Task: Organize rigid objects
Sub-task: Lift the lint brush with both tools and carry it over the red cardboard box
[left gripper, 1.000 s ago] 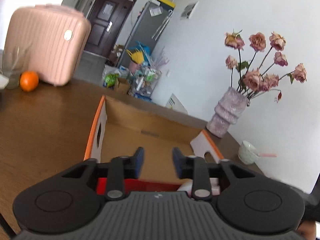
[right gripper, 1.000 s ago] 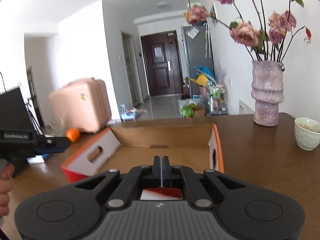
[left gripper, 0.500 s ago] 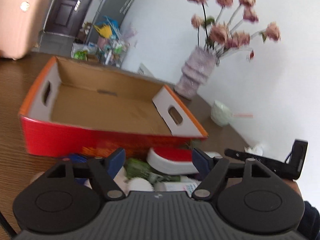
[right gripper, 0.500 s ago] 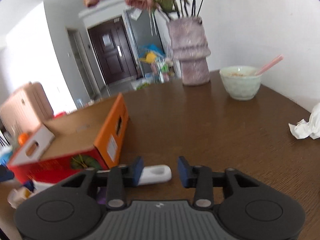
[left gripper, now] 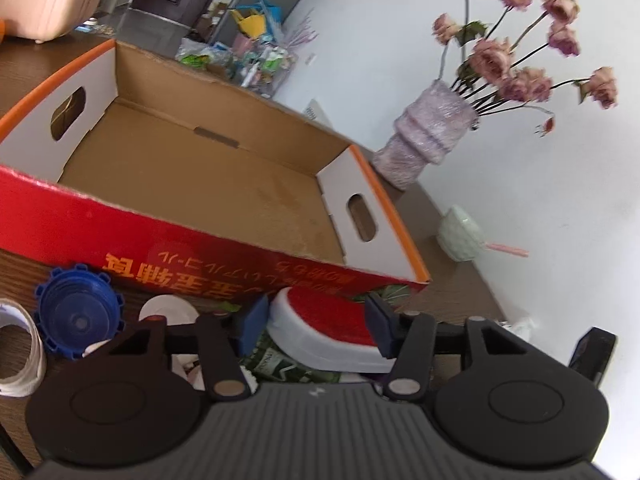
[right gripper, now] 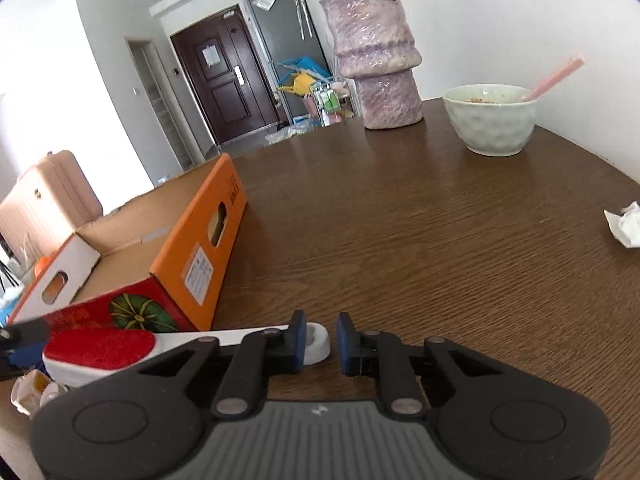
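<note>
While both grippers hover low over the brown wooden tabletop [right gripper: 420, 216], one open cardboard box with red and orange outer walls [left gripper: 208, 184] sits empty, two oval handle cut-outs visible in its white end flaps. Left gripper [left gripper: 316, 326]: jaws spread wide, straddling the red-topped head of one white plastic brush [left gripper: 320, 332] without touching it; nothing held. Right gripper [right gripper: 321, 345]: jaws partly open, empty; the brush's white handle tip [right gripper: 316, 340] lies just beside the left jaw, contact cannot be told. Brush lies on the tabletop, just outside the box's red front wall, near its orange corner.

Loose items in front of the box, left wrist view: one blue ridged plastic cap [left gripper: 78, 316], one white tape roll [left gripper: 20, 348] at the frame edge, one green printed packet [left gripper: 280, 364] under the brush.

Elsewhere on the tabletop: one lilac ribbed vase [right gripper: 376, 60] with dried pink roses [left gripper: 516, 44], one pale green bowl [right gripper: 490, 118] holding one pink straw-like stick, one crumpled white tissue [right gripper: 624, 224]
</note>
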The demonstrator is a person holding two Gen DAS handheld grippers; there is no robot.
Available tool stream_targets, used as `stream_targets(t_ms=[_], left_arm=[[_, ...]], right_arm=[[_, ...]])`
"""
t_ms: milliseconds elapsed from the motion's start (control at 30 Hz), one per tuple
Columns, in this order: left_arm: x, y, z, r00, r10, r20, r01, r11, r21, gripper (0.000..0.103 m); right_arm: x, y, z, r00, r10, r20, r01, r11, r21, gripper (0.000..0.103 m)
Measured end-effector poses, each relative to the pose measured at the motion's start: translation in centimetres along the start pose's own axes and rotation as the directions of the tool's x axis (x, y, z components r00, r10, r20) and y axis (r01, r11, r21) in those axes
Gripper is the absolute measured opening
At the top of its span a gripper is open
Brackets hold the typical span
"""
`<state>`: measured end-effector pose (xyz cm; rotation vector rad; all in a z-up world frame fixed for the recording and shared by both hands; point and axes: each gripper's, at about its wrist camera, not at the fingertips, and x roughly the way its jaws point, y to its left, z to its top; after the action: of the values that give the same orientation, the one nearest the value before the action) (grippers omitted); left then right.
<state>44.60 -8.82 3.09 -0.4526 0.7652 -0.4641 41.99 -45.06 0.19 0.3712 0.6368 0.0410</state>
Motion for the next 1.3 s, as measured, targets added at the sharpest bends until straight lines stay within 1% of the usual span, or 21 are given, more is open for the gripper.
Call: stream_targets(t_ms=[67,100,167,233,333,400,467,600,733,833,900,1000,1033,1133,1167,1200,1233,1267,1300], left_arm=[[-0.1,0.0,-0.2,1.0,0.006,0.01,-0.006,1.0,-0.013,0.05],[-0.2,-0.2,-0.3,1.0,0.009,0.016,-0.008,1.0,-0.013,0.049],[-0.5,-0.5,-0.3,1.0,0.019,0.02,-0.019,1.0,0.001,0.048],[-1.0,-1.0,-0.4,0.999,0.026,0.033,-0.026,1.0,0.017,0.048],[-2.4,-1.7,-0.5,0.998,-0.002,0.06,-0.001,0.999,0.052,0.048],[-3.7,-2.2,-0.3,0.995,-0.02,0.103,0.013,0.997,0.072,0.048],[-5.0,-2.5,0.0,0.987,-0.036,0.156,0.022,0.996,0.092,0.048],[-6.6,-2.3,2.0,0.971,-0.037,0.235,0.012,0.994,0.106,0.048],[-7.1,-1.2,6.3,0.957,-0.014,0.29,-0.015,0.995,0.097,0.048],[-6.7,0.3,10.0,0.945,0.014,0.328,-0.046,0.995,0.09,0.048],[-6.0,1.6,12.2,0.94,0.055,0.337,-0.08,0.995,0.061,0.048],[-3.8,3.1,14.6,0.928,0.15,0.34,-0.178,0.982,0.054,0.048],[-2.8,4.0,15.3,0.929,0.171,0.329,-0.195,0.98,0.039,0.048],[0.0,7.3,16.8,0.942,0.204,0.267,-0.202,0.979,-0.033,0.048],[0.9,8.2,16.9,0.941,0.21,0.266,-0.207,0.978,-0.039,0.049],[1.6,8.9,16.6,0.935,0.227,0.272,-0.224,0.974,-0.043,0.05],[2.2,9.3,16.2,0.929,0.246,0.278,-0.243,0.969,-0.045,0.054],[2.3,9.6,16.0,0.929,0.243,0.279,-0.237,0.97,-0.055,0.06],[2.1,9.6,16.1,0.933,0.224,0.281,-0.219,0.974,-0.051,0.066]], right_arm=[[0.0,-0.5,-0.2,1.0,0.015,0.005,-0.015,0.999,0.041,0.015],[-0.1,-0.5,-0.3,1.0,0.021,0.007,-0.022,0.999,0.046,0.012],[-0.2,-0.3,-0.4,1.0,0.009,0.009,-0.01,0.999,0.043,0.012],[-0.4,-0.5,-0.5,1.0,0.015,0.004,-0.016,0.997,0.081,0.012],[-1.8,-0.4,-0.4,0.999,0.023,0.047,-0.029,0.991,0.128,0.012],[-3.5,0.2,-0.2,0.994,0.035,0.101,-0.049,0.99,0.133,0.012],[-4.5,1.1,0.3,0.988,0.049,0.144,-0.068,0.989,0.128,0.012],[-4.3,3.7,2.3,0.98,0.072,0.185,-0.09,0.992,0.091,0.012],[-1.6,7.1,5.8,0.976,0.108,0.19,-0.115,0.993,0.03,0.012],[1.6,9.8,8.7,0.973,0.143,0.183,-0.146,0.989,0.005,0.012],[4.4,11.8,10.1,0.976,0.145,0.161,-0.144,0.989,-0.022,0.012],[7.9,14.5,11.3,0.98,0.133,0.146,-0.125,0.99,-0.067,0.012],[9.1,15.2,11.7,0.982,0.13,0.14,-0.121,0.99,-0.071,0.012],[12.4,16.7,12.5,0.989,0.099,0.107,-0.087,0.989,-0.116,0.012],[13.2,17.1,12.4,0.991,0.089,0.098,-0.076,0.988,-0.136,0.013],[13.7,17.5,12.0,0.991,0.078,0.111,-0.06,0.986,-0.153,0.016],[14.0,17.9,11.5,0.99,0.06,0.124,-0.037,0.983,-0.177,0.029],[14.5,18.5,11.6,0.995,0.019,0.099,0.001,0.98,-0.201,0.04],[14.6,19.0,11.6,0.995,0.004,0.105,0.02,0.974,-0.227,0.06]])
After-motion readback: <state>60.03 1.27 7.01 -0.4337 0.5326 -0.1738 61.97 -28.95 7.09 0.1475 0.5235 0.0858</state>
